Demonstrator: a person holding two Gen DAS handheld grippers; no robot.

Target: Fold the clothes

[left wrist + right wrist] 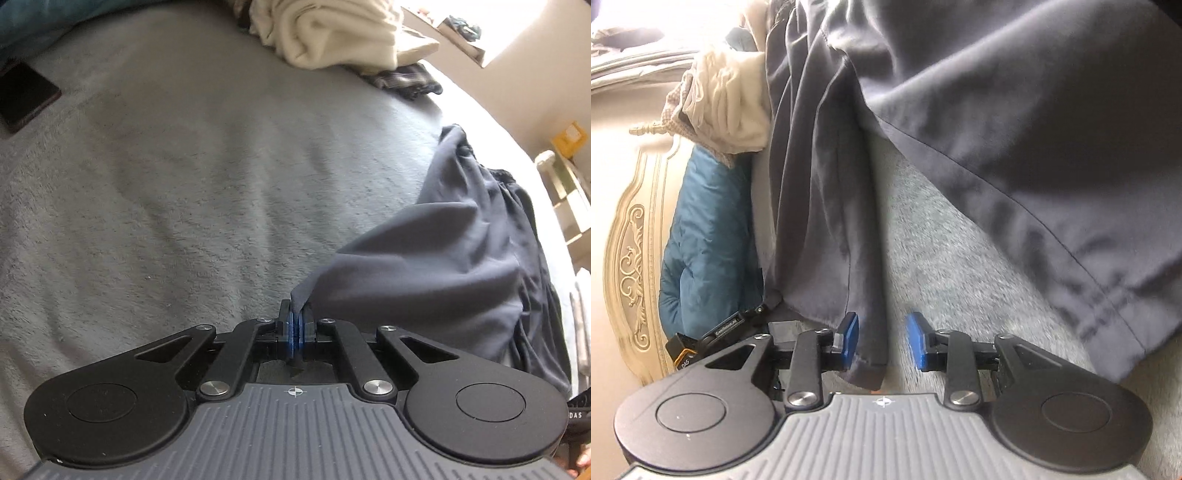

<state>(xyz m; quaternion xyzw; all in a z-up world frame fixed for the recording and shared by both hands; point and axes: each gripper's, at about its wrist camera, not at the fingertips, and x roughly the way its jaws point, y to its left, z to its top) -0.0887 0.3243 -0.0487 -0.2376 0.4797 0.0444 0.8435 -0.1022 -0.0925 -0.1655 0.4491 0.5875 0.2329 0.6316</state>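
The left gripper (296, 325) is low over the grey blanket (184, 177). Its blue pads (293, 332) are pressed together on a corner of the dark garment (443, 266), and the cloth stretches up and away to the right. The right gripper (881, 341) is spread wide, with its pads apart. A hem of the same dark garment (827, 221) hangs between them, touching the left pad. A cream pile of clothes (325, 29) sits far back on the bed. A blue pillow (705, 236) lies beside the carved headboard (631, 236).
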